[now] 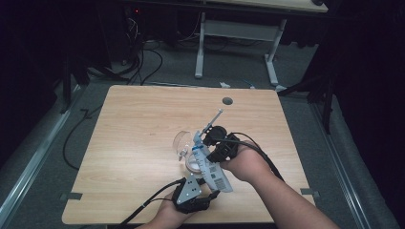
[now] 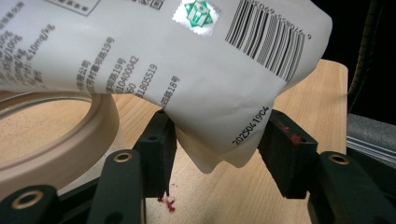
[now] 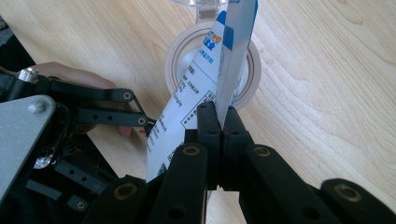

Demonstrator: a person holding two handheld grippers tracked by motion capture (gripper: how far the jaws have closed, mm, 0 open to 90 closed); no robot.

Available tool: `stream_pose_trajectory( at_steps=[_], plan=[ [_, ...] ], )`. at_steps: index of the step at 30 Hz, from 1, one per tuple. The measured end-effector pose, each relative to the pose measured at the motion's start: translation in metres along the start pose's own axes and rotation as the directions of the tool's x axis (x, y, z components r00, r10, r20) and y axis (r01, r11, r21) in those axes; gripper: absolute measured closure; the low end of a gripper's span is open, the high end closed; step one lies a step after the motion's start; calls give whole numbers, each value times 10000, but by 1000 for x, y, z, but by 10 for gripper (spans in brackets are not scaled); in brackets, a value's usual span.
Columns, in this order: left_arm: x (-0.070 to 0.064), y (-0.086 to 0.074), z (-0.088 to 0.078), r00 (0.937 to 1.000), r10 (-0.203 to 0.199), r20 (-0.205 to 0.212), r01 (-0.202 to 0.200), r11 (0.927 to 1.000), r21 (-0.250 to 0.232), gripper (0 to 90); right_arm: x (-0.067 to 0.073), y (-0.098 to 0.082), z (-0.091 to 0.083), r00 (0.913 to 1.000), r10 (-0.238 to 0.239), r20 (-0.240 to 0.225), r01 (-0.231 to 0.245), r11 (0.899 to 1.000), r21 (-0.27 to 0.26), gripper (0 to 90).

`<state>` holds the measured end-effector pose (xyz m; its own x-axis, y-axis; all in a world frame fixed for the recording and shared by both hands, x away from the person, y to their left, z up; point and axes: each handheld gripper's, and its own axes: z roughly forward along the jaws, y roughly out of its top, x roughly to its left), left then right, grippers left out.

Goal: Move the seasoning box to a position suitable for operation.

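Observation:
A white and blue printed pouch [image 1: 212, 169] hangs slanted over a round white tub [image 1: 192, 165] at the table's near middle. My right gripper [image 1: 208, 140] is shut on the pouch's upper edge; in the right gripper view its jaws [image 3: 218, 111] pinch the blue-edged pouch [image 3: 194, 93] above the tub [image 3: 180, 51]. My left gripper [image 1: 215, 194] sits near the front edge, at the pouch's lower end. In the left gripper view the pouch's bottom corner [image 2: 210, 149] dangles between the open jaws [image 2: 219, 140], with a gap at the right pad [image 2: 280, 149]. The tub's rim [image 2: 60, 140] is at the left.
A clear lid [image 1: 181, 140] lies just beyond the tub, also at the top of the right gripper view [image 3: 196, 3]. A cable hole [image 1: 227, 100] is at the table's far side. Small red specks [image 2: 168, 201] mark the wood. Cables and another table's legs [image 1: 200, 43] stand on the floor beyond.

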<state>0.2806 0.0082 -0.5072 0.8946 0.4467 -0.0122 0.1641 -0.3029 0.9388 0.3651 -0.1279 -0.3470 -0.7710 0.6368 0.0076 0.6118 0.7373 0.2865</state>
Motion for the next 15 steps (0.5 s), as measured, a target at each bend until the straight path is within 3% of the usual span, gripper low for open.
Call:
stream_pose_trajectory(
  at_steps=[15],
  plan=[
    [1,-4,-6,10000,-45,-47,46,9999,104,428,-1,-4,-7,10000,70,-57,-72,9996,-285,896]
  ],
)
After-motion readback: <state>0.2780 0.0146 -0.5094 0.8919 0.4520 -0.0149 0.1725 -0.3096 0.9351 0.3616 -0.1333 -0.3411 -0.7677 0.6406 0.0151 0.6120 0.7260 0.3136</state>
